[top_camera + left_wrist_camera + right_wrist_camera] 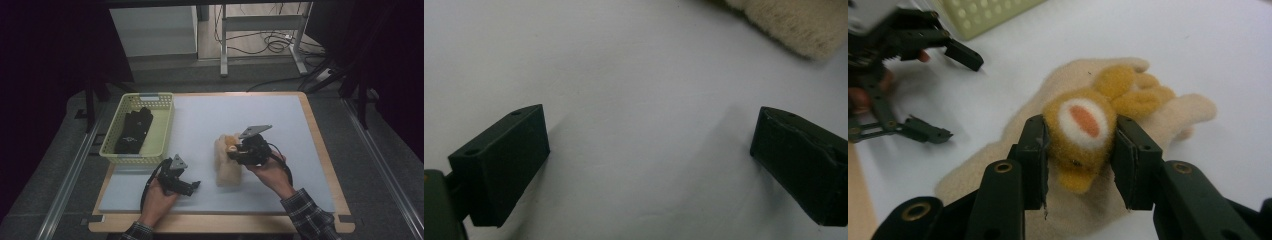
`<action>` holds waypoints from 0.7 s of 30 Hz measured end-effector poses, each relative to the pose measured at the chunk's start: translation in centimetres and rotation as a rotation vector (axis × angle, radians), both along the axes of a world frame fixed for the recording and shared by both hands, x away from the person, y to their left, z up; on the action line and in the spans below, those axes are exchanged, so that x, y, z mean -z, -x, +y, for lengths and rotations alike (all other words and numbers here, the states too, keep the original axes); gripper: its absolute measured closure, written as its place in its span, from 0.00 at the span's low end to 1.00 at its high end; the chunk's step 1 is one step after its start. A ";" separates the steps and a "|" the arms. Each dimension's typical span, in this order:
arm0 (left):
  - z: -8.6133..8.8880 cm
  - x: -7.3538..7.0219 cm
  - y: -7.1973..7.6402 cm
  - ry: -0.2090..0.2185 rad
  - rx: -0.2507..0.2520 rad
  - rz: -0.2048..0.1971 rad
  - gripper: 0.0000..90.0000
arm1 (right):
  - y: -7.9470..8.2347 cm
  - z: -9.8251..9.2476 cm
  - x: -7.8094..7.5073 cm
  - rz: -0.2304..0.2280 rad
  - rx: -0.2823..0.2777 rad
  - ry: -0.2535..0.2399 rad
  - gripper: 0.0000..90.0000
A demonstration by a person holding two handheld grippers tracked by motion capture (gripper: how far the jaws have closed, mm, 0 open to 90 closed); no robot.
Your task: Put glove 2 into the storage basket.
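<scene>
A beige fuzzy glove (227, 167) lies flat on the white mat (210, 120) near the middle. On top of it is a yellow-orange plush piece (1083, 125) with a white and orange patch and several short lobes. My right gripper (1080, 145) is shut on that plush piece, one jaw on each side; in the high view the right gripper (236, 150) sits at the glove's upper right. My left gripper (192, 186) hovers open over bare mat, left of the glove. Its jaws stand wide apart in the left gripper view (649, 150), with the glove's edge (799, 25) beyond.
A pale yellow perforated basket (162, 127) stands at the mat's left edge with a black glove (134, 130) inside it. The wooden table rim (320, 145) frames the mat. Bare mat stretches behind and to the right of the beige glove.
</scene>
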State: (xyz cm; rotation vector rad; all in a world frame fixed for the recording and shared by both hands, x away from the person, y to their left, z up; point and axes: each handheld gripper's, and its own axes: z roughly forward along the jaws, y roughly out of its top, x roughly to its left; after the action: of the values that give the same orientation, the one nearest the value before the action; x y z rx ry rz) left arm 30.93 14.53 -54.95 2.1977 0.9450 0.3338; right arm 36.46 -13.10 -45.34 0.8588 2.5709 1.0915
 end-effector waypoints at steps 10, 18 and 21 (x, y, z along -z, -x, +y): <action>0.0 0.0 0.0 0.002 -0.002 0.000 0.03 | -0.7 2.2 4.4 0.011 0.010 0.036 0.57; 0.0 0.0 0.0 0.002 -0.003 0.000 0.03 | -0.5 -0.1 2.4 -0.036 -0.008 -0.008 0.53; 0.0 0.0 0.0 0.003 -0.003 0.000 0.03 | -0.3 -1.6 2.4 -0.034 0.013 -0.016 0.62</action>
State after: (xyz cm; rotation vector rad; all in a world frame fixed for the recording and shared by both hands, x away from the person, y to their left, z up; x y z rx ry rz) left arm 30.92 14.50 -54.97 2.1938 0.9489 0.3335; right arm 36.77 -14.74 -47.77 0.8518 2.5286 1.1149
